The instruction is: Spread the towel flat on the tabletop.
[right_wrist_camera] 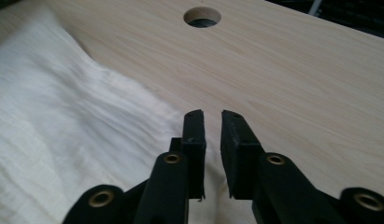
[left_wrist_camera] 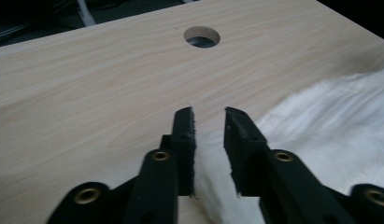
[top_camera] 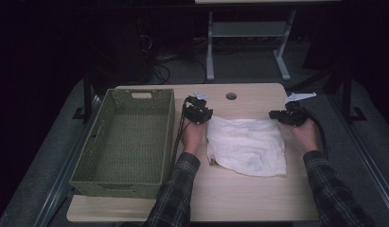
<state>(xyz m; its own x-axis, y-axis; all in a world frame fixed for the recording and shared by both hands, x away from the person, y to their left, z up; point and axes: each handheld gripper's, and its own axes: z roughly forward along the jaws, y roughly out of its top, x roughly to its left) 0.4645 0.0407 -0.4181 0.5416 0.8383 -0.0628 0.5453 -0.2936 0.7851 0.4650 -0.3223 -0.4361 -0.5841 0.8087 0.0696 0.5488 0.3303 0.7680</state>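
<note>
White, rumpled cotton cloth [top_camera: 246, 145] is lying flat on the pale wooden table [top_camera: 258, 198], between our two hands and just right of the empty green woven basket [top_camera: 130, 142]. We are bringing the left tool [left_wrist_camera: 208, 122] to the cloth's far left corner and the right tool [right_wrist_camera: 212, 122] to its far right corner; in both gripper views the black jaws are standing slightly apart, clamped on nothing, with the cloth's edge lying under and between them.

To do this step well, we judge that each tool should be dipping low enough for the jaws to straddle one layer of the hem (not the bare wood beside it) before closing, and both should be pinching at matching corners so the cloth lifts evenly.

Both plaid-sleeved forearms are reaching forward from the near edge, wrists level, tools pointing away toward the round cable hole [top_camera: 231, 96].
</note>
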